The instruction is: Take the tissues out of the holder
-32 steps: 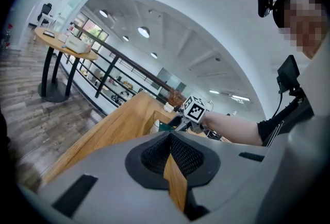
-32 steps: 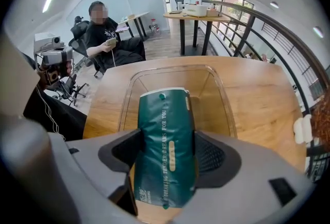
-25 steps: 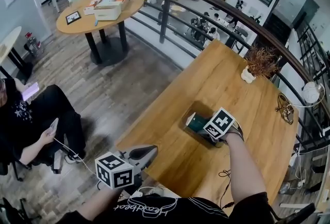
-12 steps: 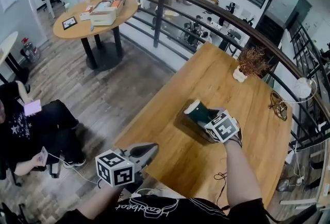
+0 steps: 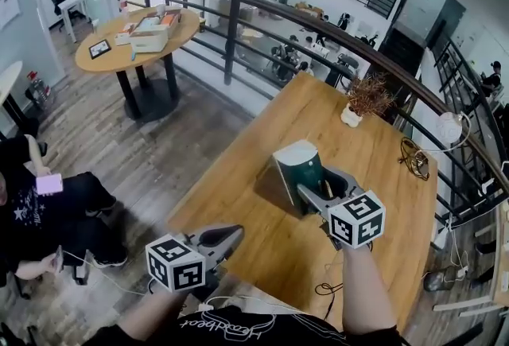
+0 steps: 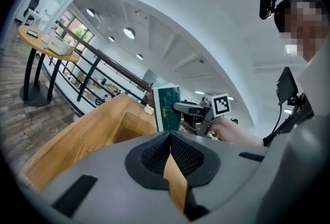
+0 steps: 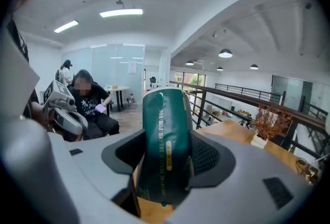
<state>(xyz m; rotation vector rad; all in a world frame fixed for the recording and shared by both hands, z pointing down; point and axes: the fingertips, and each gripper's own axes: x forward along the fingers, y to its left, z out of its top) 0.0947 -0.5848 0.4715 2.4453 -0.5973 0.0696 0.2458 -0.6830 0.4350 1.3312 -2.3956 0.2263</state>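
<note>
A green tissue pack [image 5: 296, 165] with a white end is held up above the wooden table [image 5: 270, 249], standing nearly on end. My right gripper [image 5: 314, 189] is shut on it from the near side. In the right gripper view the pack [image 7: 165, 135] fills the gap between the jaws of the right gripper [image 7: 166, 141]. My left gripper [image 5: 231, 235] is shut and holds nothing, low at the table's near left edge. The left gripper view looks past the closed left gripper [image 6: 170, 138] toward the raised pack [image 6: 169, 108].
A small potted dry plant [image 5: 364, 102] and a coil of cable [image 5: 413, 157] sit at the table's far side by the railing [image 5: 238, 26]. A person [image 5: 40, 201] sits on the floor level at left. A round table [image 5: 131, 38] with boxes stands beyond.
My right gripper has lifted the green pack off the table and turned it up on end, drawing it nearer to me. The left gripper has stayed where it was.
</note>
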